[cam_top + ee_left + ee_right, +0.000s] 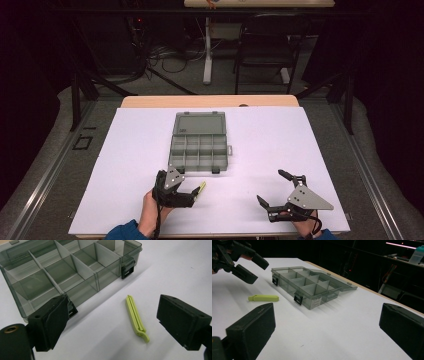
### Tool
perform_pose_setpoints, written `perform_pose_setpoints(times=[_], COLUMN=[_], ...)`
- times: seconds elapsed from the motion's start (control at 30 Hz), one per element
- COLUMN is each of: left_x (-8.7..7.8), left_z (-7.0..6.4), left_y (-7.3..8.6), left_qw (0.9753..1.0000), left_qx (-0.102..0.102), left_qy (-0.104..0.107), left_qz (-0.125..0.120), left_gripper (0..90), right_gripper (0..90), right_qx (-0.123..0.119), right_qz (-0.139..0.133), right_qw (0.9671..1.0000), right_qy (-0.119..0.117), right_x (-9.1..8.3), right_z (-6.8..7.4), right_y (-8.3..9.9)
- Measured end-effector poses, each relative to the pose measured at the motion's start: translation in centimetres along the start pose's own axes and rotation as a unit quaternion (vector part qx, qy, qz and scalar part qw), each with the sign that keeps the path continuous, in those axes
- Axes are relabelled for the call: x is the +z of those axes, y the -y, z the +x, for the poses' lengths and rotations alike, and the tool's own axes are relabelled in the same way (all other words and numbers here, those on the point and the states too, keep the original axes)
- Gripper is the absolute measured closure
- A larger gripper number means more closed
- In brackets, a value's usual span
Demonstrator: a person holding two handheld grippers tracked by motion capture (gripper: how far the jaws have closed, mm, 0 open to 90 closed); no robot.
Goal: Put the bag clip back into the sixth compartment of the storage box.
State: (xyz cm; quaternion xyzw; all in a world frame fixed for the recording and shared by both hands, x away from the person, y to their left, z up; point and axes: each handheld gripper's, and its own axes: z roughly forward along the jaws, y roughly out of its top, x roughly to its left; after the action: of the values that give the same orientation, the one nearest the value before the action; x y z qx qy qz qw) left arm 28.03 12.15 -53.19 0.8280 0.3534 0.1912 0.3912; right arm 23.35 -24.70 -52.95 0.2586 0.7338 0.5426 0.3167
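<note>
A white table [260,150] carries a grey compartment box [199,150] at its middle, lid [199,124] folded back flat on the far side, its two black latches [127,269] facing the person. The compartments look bare, though the tinted walls make this hard to judge. Beyond the table stands a dark chair [267,42] among cables. The left gripper [192,192] hovers low near the box's front edge, jaws apart, straddling a small yellow-green clip [136,317] lying flat on the table just beside the box. The right gripper [272,187] hangs well apart to the right, jaws spread wide with nothing between them. Both forearms are cut off at the bottom edge.
</note>
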Motion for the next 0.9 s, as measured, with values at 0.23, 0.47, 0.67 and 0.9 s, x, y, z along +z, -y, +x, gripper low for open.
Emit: perform_pose_setpoints(times=[0.23, 0.47, 0.67, 0.9], left_x=[0.6, 1.6, 2.2, 2.9], left_z=[-0.4, -0.5, -0.8, -1.3], left_y=[-0.2, -0.3, -0.5, -0.5], left_qw=[0.9999, 0.999, 0.9986, 0.9979], left_qx=[0.004, -0.003, 0.0, 0.006], left_qy=[0.0, -0.006, -0.005, 0.01], left_qz=[0.014, 0.044, 0.052, 0.063], left_gripper=[10.8, 11.2, 14.5, 27.9], right_gripper=[0.1, 0.1, 0.1, 0.1], right_qx=[0.0, -0.001, -0.003, -0.003], right_qz=[0.001, 0.001, 0.002, 0.004], right_qw=[1.0, 1.0, 1.0, 1.0], right_qy=[0.0, 0.0, -0.002, -0.002], right_x=[0.0, 0.0, 0.1, 0.1], right_z=[0.0, 0.0, 0.1, 0.1], right_y=[0.0, 0.0, 0.0, 0.0])
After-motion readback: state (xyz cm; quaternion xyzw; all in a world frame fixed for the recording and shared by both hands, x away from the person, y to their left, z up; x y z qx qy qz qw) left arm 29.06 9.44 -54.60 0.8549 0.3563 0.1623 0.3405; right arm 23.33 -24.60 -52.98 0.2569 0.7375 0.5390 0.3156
